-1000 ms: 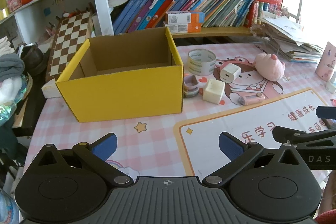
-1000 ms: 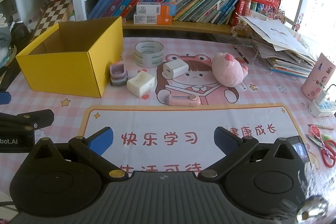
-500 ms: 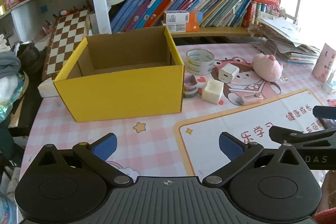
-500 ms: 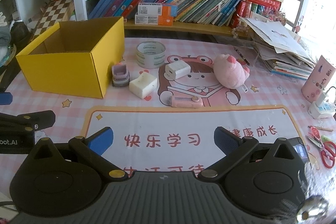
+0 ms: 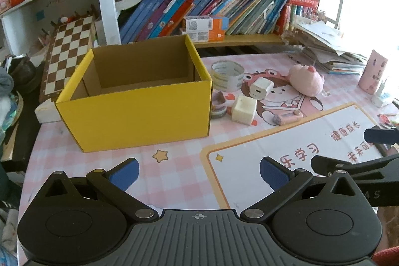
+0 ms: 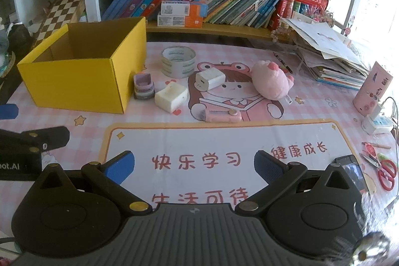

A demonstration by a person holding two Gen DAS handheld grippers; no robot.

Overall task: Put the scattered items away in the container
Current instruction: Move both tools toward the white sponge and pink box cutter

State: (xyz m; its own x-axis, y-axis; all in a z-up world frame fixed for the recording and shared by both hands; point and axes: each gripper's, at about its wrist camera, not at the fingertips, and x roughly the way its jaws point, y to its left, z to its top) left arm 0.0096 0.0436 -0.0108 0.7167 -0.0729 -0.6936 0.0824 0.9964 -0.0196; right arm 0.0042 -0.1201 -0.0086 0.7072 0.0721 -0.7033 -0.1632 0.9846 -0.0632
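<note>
Both tools — left tool, right tool — hang released, empty. Yellow box sits left of centre; start with the cream block — approach low, straddle it squarely.

1. The yellow box is hiding part of the small purple container in the left wrist view.
2. The right gripper's body is running off the frame's right edge.
3. The phone is sitting half behind the gripper's linkage.
4. The book spines are showing too small to read.
</note>
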